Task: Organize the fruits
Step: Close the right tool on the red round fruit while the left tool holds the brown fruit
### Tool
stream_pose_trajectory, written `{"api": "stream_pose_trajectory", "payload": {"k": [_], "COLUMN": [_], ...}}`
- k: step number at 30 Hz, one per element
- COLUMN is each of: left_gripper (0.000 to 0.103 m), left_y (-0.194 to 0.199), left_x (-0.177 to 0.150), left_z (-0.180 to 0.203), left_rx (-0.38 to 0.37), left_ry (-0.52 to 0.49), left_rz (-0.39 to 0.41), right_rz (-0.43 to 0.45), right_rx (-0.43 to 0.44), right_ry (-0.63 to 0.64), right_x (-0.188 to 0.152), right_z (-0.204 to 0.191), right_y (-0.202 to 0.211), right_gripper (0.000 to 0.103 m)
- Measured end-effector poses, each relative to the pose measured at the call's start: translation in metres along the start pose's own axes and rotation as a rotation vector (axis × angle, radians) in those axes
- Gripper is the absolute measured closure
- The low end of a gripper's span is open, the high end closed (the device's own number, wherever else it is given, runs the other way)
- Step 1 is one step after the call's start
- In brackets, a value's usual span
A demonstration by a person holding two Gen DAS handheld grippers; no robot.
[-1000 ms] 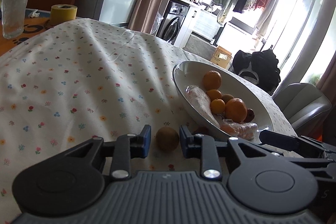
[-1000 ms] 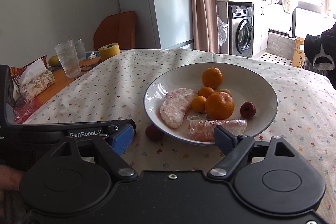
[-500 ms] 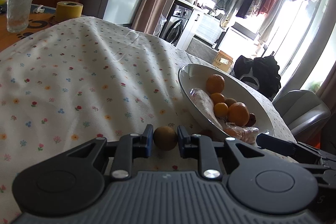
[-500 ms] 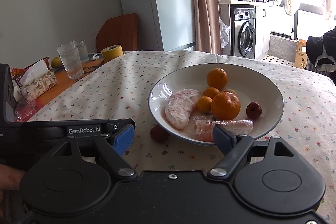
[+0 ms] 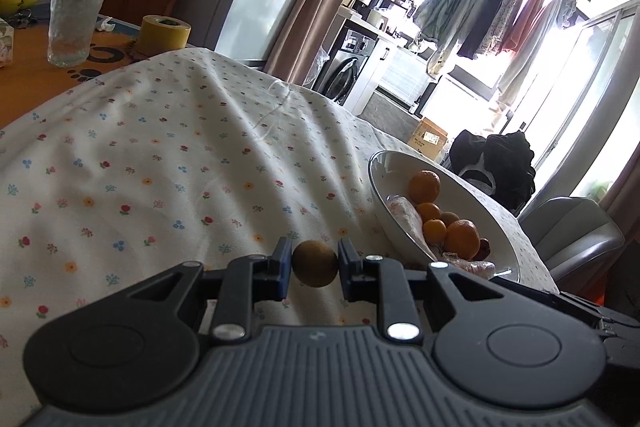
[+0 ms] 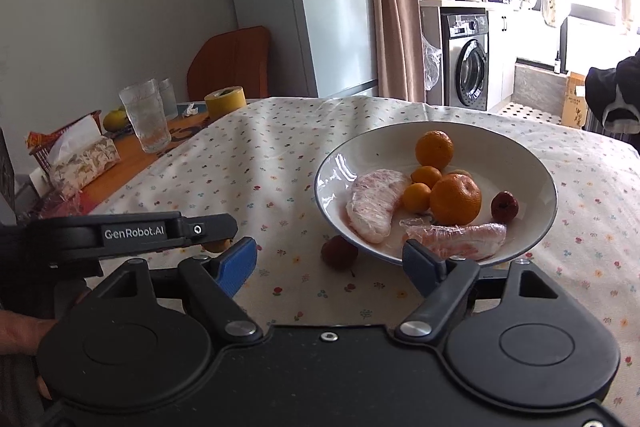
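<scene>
My left gripper [image 5: 314, 263] is shut on a small round brown fruit [image 5: 315, 263], held a little above the flowered tablecloth. The white bowl [image 5: 492, 223] to its right holds oranges [image 5: 424, 186], small orange fruits and wrapped pomelo pieces. In the right wrist view the same bowl [image 6: 532, 163] sits ahead, with a large orange [image 6: 455, 199], a pomelo segment [image 6: 374, 205], a wrapped piece [image 6: 456, 239] and a dark red fruit [image 6: 505, 207] inside. A reddish-brown fruit [image 6: 339, 253] lies on the cloth against the bowl's near left rim. My right gripper [image 6: 330, 261] stands open just before it.
At the table's far left stand a drinking glass [image 6: 146, 115], a yellow tape roll [image 6: 225, 98], a tissue box [image 6: 82, 159] and yellow fruit [image 6: 114, 119]. The left gripper's body [image 6: 120, 233] reaches in beside my right one. A grey chair [image 5: 572, 239] stands beyond the bowl.
The left gripper's fingers closed on the brown fruit and lifted it off the cloth. The right gripper has edged closer to the bowl and the reddish fruit.
</scene>
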State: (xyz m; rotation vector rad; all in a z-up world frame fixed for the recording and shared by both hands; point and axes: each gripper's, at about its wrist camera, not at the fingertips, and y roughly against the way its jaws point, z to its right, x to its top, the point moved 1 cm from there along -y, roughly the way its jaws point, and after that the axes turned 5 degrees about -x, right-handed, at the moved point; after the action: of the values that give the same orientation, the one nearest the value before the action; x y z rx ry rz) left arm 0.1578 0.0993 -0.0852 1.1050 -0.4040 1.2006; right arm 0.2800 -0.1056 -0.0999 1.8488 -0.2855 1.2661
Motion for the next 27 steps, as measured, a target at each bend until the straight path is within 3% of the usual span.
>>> {"api": "stream_pose_trajectory", "payload": {"k": [6,14,19,27], "left_gripper": [0.081,0.081,0.080,0.081], "left_y": [0.009,0.021,0.027,0.031], "left_x": [0.000,0.001,-0.002,-0.002], "left_z": [-0.013,-0.033,-0.041,-0.052], "left_rx": [-0.017,-0.037,-0.042,-0.040], "left_ry": [0.030,0.059,0.065,0.091], "left_rz": [0.013,0.019,0.016,0.021], "right_rz": [-0.037,-0.090,-0.115,-0.092], "right_rx": [-0.025,-0.121,-0.142,-0.194], "right_ry": [0.014,-0.002,-0.067,-0.129], "right_x": [-0.006,-0.011,-0.014,-0.010], "right_z": [-0.014,-0.026,-0.024,-0.024], "right_y": [-0.005,-0.024,-0.039,-0.051], "right_gripper": [0.025,0.027,0.043,0.049]}}
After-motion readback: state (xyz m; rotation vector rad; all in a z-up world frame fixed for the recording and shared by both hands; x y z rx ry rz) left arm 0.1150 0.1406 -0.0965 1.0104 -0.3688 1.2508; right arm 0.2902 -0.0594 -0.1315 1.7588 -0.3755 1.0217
